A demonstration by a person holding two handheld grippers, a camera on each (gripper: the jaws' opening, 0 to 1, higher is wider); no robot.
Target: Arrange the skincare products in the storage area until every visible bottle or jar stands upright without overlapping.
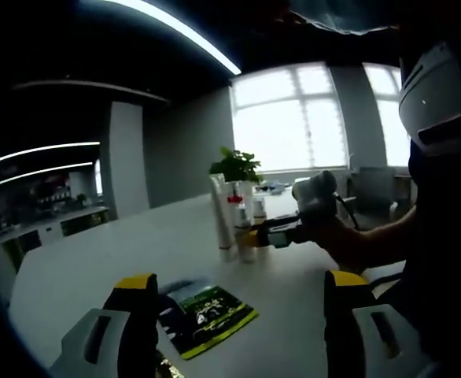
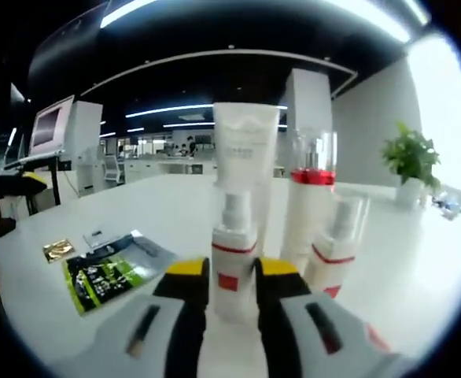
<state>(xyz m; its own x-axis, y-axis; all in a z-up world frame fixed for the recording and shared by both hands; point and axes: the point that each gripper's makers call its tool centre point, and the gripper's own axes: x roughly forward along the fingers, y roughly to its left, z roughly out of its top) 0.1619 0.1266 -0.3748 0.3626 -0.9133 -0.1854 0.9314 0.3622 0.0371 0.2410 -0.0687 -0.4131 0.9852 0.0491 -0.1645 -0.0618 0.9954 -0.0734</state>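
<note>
Gripping the small white pump bottle with a red band (image 2: 232, 260) at lower centre, the right gripper (image 2: 231, 295) is finishing an upright cluster; the left gripper (image 1: 242, 315) hangs open.

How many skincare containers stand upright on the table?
4: a small pump bottle between the right tongs, a tall tube behind it, a red-banded bottle, a small bottle rightmost.

A white worktop (image 2: 136, 213) is carrying a cluster of upright skincare bottles (image 2: 309, 228), a green-and-black packet (image 2: 105, 279), a small gold sachet (image 2: 59, 250) and a potted plant (image 2: 410, 169).
</note>
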